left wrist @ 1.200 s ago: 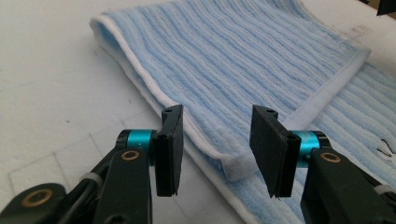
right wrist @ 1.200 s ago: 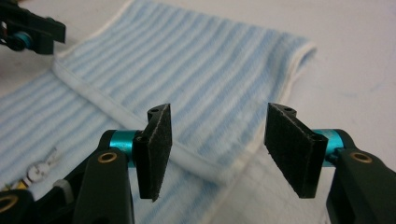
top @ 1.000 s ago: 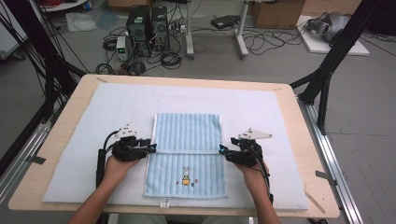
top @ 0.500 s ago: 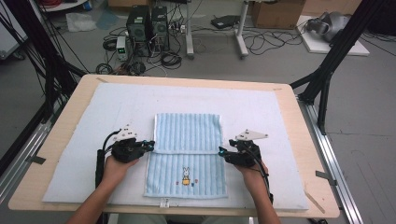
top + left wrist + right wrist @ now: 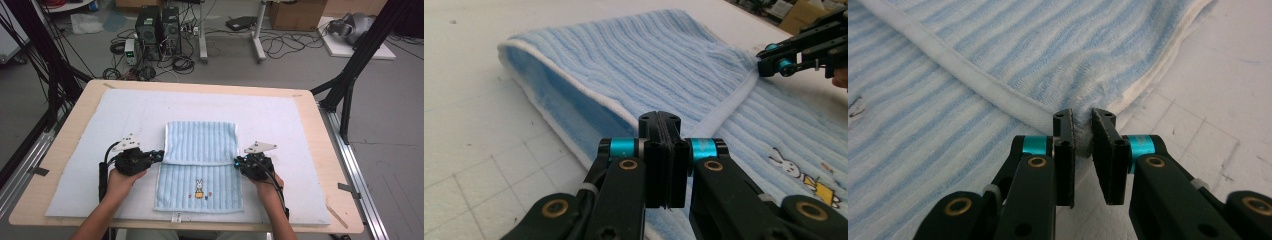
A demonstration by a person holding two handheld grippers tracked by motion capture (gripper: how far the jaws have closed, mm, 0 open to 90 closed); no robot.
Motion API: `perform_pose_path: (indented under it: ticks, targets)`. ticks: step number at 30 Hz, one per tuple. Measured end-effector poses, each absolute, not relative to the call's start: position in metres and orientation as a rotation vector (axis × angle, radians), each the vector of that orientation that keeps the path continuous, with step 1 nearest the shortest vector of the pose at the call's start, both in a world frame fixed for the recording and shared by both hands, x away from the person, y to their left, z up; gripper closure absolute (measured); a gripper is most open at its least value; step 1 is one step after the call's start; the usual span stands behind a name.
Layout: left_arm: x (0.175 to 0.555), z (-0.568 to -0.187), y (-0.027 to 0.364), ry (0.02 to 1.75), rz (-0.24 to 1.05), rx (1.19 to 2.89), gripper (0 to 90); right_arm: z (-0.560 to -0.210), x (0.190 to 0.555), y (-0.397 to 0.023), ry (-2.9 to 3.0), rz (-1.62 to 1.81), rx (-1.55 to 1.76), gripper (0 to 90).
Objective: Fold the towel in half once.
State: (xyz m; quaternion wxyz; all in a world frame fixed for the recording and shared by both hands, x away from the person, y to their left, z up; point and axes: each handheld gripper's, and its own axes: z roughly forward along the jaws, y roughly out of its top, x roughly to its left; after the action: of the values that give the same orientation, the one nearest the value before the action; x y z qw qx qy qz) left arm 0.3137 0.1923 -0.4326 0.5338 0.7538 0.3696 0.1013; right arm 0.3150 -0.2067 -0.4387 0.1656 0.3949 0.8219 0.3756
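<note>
White padding [image 5: 300, 130] carries a blue towel [image 5: 200, 142], both tools [image 5: 159, 156] [image 5: 237, 163] clenched on its folded edge.

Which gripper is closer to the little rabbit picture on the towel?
Right, narrowly. The right gripper grips the towel edge up and right of the rabbit; the left gripper grips the opposite edge, up and left, slightly farther.

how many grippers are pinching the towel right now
2: the left hand-held gripper on the left corner of the light blue striped towel's folded-over flap, the right hand-held gripper on its right corner.
</note>
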Motion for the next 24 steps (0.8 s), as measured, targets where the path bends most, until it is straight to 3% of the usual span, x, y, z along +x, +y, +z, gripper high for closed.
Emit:
perform_pose_path:
  ticks: [11,24]
  targets:
    - [0.299,-0.426,0.200,0.867,0.217,1.748,89.1,-0.422,0.299,-0.212,2.331,1.136,1.096,79.8]
    - [0.259,-0.426,0.208,0.845,0.189,1.766,89.0,-0.416,0.251,-0.212,2.370,1.168,1.046,79.8]
